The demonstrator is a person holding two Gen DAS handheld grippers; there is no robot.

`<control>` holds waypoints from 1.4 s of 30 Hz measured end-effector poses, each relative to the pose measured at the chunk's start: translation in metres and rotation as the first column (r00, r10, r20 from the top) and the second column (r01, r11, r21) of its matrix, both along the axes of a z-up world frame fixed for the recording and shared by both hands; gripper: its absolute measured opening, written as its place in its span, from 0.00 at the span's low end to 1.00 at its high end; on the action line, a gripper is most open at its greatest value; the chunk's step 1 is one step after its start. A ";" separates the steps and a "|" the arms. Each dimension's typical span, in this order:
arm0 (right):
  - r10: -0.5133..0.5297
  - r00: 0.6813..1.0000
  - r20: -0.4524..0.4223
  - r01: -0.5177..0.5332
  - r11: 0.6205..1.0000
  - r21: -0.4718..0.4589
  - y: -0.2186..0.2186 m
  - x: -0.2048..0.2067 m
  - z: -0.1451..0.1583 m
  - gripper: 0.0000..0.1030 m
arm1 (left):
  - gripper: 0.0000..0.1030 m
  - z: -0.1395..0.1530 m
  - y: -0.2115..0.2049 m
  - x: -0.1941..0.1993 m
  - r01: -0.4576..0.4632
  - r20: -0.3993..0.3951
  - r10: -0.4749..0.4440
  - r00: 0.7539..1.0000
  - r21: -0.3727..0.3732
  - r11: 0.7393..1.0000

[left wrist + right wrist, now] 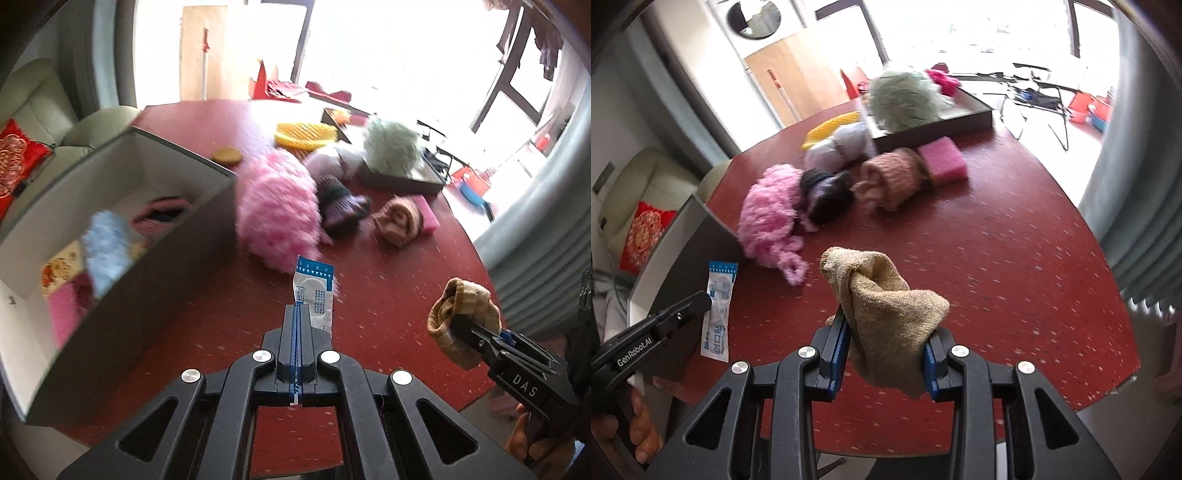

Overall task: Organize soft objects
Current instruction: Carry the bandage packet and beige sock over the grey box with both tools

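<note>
A: What lay around on the red counter (997, 229)?

B: A grey box (122, 236) with white inner walls stood at its left edge, holding a pale blue fluffy piece (107, 251), a pink one and a printed cloth. Just beside the box's right wall sat a fluffy pink bundle (277, 214), touching a dark purple knit roll (340, 206). Near that lay a tan-pink knit roll (399, 221) against a pink sponge (942, 158). Toward the far edge a shallow tray (960, 118) carried a pale green fluffy ball (905, 96), with a whitish roll (838, 144) and a yellow mesh piece (304, 134) close by.

A: Did anything stand in the way?

B: The fluffy pink bundle sat between the hand-held grippers and the box's near corner; the counter's near part was bare.

A: And the left hand-held gripper (297, 310)?

B: Its jaws were pressed flat on a thin blue-and-white packet (314, 291), which stood up from the tips above the counter, near the box's long wall. It pointed steeply downward.

A: The right hand-held gripper (886, 343)?

B: It was clamped narrowly on a beige sock bundle (890, 306), lifted clear of the counter toward the near right edge, also tilted down. A person's fingers (524, 435) wrapped its handle.
</note>
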State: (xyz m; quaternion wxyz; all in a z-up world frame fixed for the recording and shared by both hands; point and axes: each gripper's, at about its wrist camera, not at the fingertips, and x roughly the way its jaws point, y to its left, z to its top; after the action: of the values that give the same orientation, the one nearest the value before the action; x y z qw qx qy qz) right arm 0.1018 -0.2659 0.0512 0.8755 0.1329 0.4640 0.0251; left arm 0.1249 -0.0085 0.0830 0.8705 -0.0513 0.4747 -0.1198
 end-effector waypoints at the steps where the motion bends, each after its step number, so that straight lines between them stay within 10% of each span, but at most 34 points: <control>1: 0.014 1.000 0.003 -0.014 1.000 -0.007 0.006 0.002 0.002 0.36 | 0.00 0.002 0.004 0.000 -0.008 0.008 0.008 1.000 0.001 1.000; 42: 0.417 0.901 0.123 -0.409 0.909 -0.082 0.238 0.084 0.074 0.36 | 0.00 0.034 0.174 0.026 -0.375 0.149 0.365 0.919 0.043 0.926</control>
State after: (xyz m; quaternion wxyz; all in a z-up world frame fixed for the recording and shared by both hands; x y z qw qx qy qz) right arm 0.1857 -0.0277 0.1247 0.8834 0.0058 0.4207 0.2066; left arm 0.1510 0.1654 0.1172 0.9094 -0.1009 0.3988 0.0607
